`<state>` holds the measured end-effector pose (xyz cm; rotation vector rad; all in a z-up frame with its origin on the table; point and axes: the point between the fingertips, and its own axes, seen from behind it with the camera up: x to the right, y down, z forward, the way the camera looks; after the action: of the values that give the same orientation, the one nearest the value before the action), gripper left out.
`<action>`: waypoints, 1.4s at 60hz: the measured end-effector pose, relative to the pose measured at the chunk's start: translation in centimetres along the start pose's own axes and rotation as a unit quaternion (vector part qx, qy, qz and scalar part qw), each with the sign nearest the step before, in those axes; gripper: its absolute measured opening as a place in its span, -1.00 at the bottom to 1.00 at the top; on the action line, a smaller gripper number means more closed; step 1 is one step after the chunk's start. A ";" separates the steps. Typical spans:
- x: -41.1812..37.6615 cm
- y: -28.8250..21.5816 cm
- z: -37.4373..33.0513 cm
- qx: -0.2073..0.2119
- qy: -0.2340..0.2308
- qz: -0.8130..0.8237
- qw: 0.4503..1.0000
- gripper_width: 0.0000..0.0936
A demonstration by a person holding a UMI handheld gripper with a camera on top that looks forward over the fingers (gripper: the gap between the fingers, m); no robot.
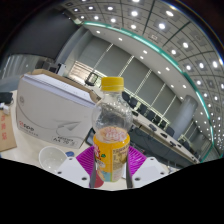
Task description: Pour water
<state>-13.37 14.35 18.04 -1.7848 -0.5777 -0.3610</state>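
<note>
A clear plastic bottle [112, 125] with a yellow cap and a yellow label stands upright between my fingers. Both magenta pads [137, 160] press against its labelled lower half. My gripper [110, 168] is shut on it. The view is tilted, and the bottle seems raised above the white table [30, 160]. A small clear plastic cup [50, 157] stands on the table, left of the fingers and close to them. The bottle's base is hidden by the fingers.
A white cardboard box [55, 108] stands behind the cup, left of the bottle. A smaller carton with red print [7, 128] is further left. Beyond lie rows of desks and chairs [165, 125] in a large hall with ceiling lights.
</note>
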 end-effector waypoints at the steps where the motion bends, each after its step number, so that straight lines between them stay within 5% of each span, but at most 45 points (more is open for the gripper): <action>1: -0.2 0.4 0.3 -0.002 -0.010 0.024 1.000 -0.10; 11: -1.7 4.8 4.0 -0.024 -0.058 0.208 0.976 -0.11; 26: -4.0 11.2 7.7 -0.061 -0.075 0.280 0.955 -0.08; 37: -3.9 10.9 7.9 -0.026 -0.059 0.268 0.961 0.08; 41: -4.4 11.7 7.9 -0.053 -0.064 0.265 0.961 0.19; 49: -4.9 13.1 6.6 -0.091 -0.070 0.253 0.961 0.87; 62: -3.9 10.5 -1.4 -0.115 -0.054 0.256 0.958 0.84; 84: -5.3 4.7 -25.1 -0.167 -0.005 0.242 0.956 0.84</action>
<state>-13.90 -11.72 18.62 -2.1807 -0.0703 -0.1107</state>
